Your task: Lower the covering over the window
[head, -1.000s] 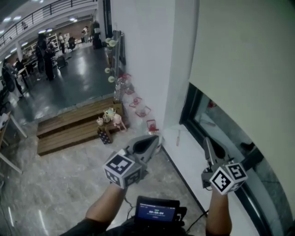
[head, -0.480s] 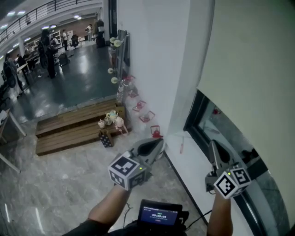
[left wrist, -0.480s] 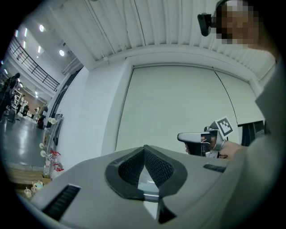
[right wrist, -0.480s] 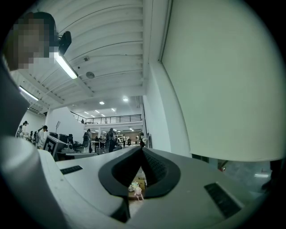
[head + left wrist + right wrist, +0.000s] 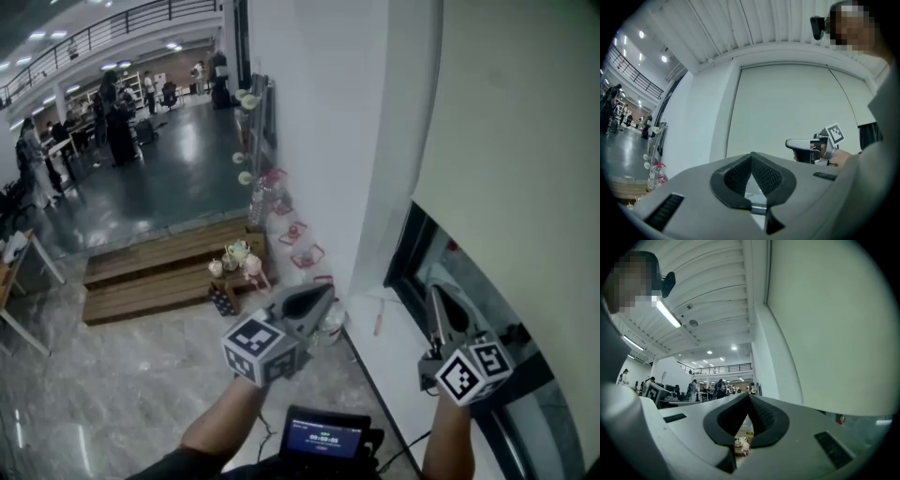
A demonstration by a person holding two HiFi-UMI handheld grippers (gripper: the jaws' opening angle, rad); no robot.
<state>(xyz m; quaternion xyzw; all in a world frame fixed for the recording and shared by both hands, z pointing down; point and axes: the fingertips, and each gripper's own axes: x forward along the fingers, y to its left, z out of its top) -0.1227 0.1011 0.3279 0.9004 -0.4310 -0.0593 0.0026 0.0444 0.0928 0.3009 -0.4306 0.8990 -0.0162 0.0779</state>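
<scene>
1. Blind (image 5: 525,141): hangs part-way down over the window (image 5: 445,272) at the right of the head view. Leaves dark glass bare beneath its slanting bottom edge.
2. Left gripper (image 5: 322,294): points ahead toward the corner of the white wall (image 5: 309,112). Fingers pressed together tip to tip, gripping nothing. Stands well apart from the blind, with free air on all sides.
3. Right gripper (image 5: 438,298): fingers likewise closed and empty. Shows before the bare glass, under the blind's bottom edge and apart from it. Hovers above the white sill (image 5: 389,342).
4. Room to move: wide marble floor (image 5: 112,394) to the left. Bounded farther off by wooden steps (image 5: 150,272), and on the right by the wall and window frame.
</scene>
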